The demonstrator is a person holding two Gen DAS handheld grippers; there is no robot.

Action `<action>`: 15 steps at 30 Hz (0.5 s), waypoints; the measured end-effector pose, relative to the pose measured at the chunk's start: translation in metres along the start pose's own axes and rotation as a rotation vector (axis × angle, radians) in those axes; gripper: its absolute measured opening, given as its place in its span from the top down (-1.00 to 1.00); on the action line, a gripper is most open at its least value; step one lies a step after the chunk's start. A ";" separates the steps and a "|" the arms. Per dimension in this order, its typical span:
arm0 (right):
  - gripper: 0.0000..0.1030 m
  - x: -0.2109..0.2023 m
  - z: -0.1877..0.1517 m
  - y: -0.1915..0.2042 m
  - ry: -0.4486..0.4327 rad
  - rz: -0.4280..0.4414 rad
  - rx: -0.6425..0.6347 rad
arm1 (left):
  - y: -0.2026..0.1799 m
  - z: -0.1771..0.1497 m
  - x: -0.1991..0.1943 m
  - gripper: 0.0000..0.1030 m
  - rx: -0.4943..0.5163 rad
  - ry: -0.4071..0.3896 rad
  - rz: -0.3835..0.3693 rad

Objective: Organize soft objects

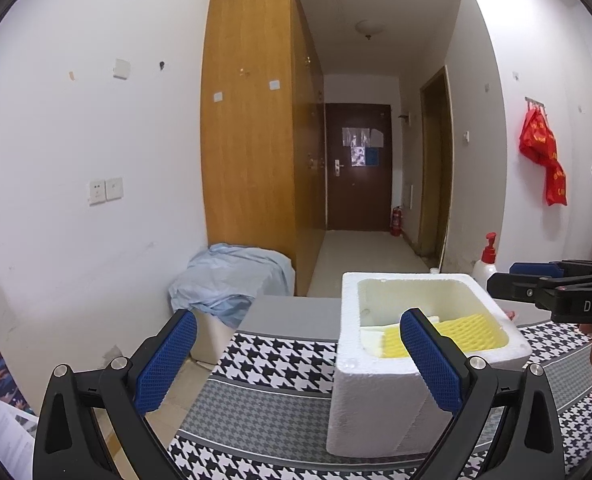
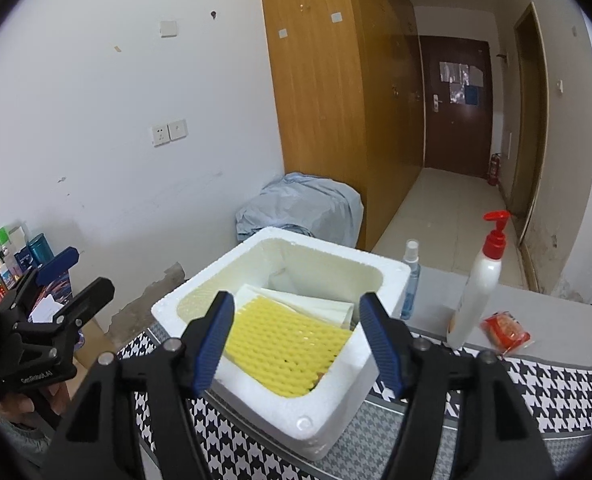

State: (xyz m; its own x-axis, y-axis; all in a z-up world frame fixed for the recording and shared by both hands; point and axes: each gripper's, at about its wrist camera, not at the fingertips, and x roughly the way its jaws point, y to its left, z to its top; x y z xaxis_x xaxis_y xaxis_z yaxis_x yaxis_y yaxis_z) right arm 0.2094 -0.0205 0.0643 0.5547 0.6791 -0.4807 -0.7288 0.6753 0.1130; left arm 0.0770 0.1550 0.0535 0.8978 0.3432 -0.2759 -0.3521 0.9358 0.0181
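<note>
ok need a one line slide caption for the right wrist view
Open right gripper hovers above a white foam box holding a yellow foam sheet, pump bottle beside it.

Foam sheet (image 2: 283,344) lies in the box (image 2: 336,412) — pump bottle (image 2: 476,292) and packet (image 2: 504,330) to its right.

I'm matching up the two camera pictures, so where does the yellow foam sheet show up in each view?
Left wrist: yellow foam sheet lies low in the white foam box, right of centre, partly behind a blue pad.
Right wrist: yellow foam sheet at centre, inside the box, between the open tongs.
Shared landmark: red-pump bottle.
</note>
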 end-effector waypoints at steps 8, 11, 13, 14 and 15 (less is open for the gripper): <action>-0.72 -0.016 -0.006 0.005 -0.043 -0.045 -0.017 | -0.007 0.001 -0.008 -0.98 0.008 -0.007 -0.012; -0.96 -0.023 -0.011 0.010 -0.060 -0.058 -0.047 | -0.008 0.002 -0.014 -0.98 0.002 -0.009 -0.027; -0.98 -0.029 -0.014 0.012 -0.076 -0.065 -0.055 | -0.010 0.002 -0.018 -0.98 0.000 -0.012 -0.030; -0.98 -0.033 -0.016 0.012 -0.084 -0.064 -0.053 | -0.011 0.002 -0.019 -0.98 0.000 -0.014 -0.035; -0.98 -0.037 -0.018 0.012 -0.089 -0.063 -0.046 | -0.013 0.002 -0.021 -0.98 0.002 -0.016 -0.043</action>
State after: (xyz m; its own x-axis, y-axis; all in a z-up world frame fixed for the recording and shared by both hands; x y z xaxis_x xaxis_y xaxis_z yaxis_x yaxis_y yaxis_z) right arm 0.1732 -0.0430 0.0678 0.6319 0.6601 -0.4062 -0.7078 0.7050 0.0446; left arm 0.0631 0.1361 0.0614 0.9163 0.3039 -0.2607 -0.3126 0.9499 0.0085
